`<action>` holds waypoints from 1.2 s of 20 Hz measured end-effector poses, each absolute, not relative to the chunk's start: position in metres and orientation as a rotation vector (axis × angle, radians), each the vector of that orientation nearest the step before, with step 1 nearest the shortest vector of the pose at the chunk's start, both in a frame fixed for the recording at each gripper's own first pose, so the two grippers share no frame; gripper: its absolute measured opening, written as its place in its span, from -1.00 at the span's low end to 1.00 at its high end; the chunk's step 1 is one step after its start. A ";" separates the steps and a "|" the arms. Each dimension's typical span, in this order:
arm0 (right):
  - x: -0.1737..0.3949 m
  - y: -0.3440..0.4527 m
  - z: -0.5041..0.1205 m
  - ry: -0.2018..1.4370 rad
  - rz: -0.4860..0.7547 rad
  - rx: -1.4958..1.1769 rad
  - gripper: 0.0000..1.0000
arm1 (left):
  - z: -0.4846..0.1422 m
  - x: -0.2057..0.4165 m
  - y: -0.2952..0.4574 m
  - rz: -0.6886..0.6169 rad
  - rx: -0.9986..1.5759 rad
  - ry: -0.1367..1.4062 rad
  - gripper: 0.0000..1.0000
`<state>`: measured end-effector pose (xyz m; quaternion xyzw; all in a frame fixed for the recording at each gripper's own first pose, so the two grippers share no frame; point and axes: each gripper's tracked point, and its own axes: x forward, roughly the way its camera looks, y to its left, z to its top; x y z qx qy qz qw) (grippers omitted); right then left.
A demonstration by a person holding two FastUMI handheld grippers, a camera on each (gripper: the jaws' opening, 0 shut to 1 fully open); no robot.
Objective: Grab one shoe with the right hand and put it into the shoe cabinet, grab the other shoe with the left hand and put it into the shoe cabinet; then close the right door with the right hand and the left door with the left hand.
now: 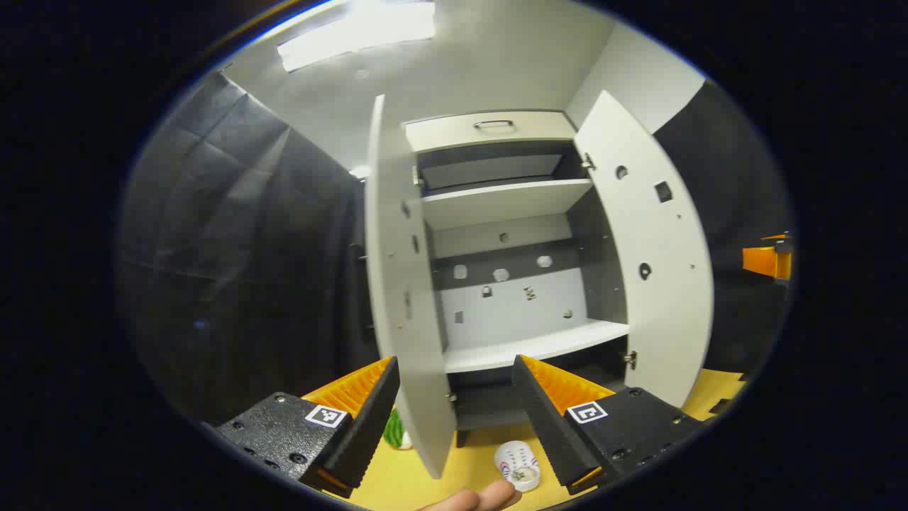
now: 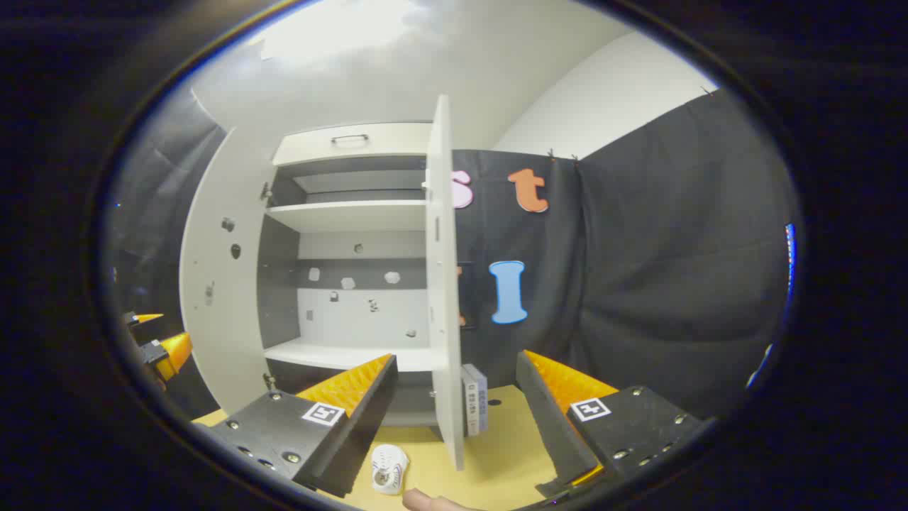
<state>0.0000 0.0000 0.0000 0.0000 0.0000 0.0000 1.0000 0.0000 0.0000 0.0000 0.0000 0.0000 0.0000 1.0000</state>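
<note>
A white shoe cabinet (image 1: 532, 344) stands on the yellow table with both doors swung open and its shelves bare. In the left gripper view a small white shoe (image 1: 518, 465) lies on the table in front of the cabinet, just below my left gripper (image 1: 454, 362), which is open and holds nothing. The left door (image 1: 397, 284) stands edge-on between its fingers. In the right gripper view the cabinet (image 2: 340, 351) is left of centre. The white shoe (image 2: 389, 468) lies below my open, empty right gripper (image 2: 455, 357). The right door (image 2: 443, 284) stands edge-on in front of it.
A green striped object (image 1: 394, 429) sits on the table behind the left door. A small grey box (image 2: 474, 399) stands beside the right door. A fingertip (image 1: 475, 500) shows at the bottom edge. The other gripper (image 2: 159, 348) appears far left.
</note>
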 end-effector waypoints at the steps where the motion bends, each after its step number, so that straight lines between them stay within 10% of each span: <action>1: 0.000 0.012 -0.003 0.004 0.017 -0.002 0.99 | -0.003 0.005 0.016 0.035 -0.021 0.007 0.93; 24: -0.008 0.027 -0.058 0.044 0.050 0.023 1.00 | -0.004 -0.024 -0.047 -0.151 -0.136 0.002 0.94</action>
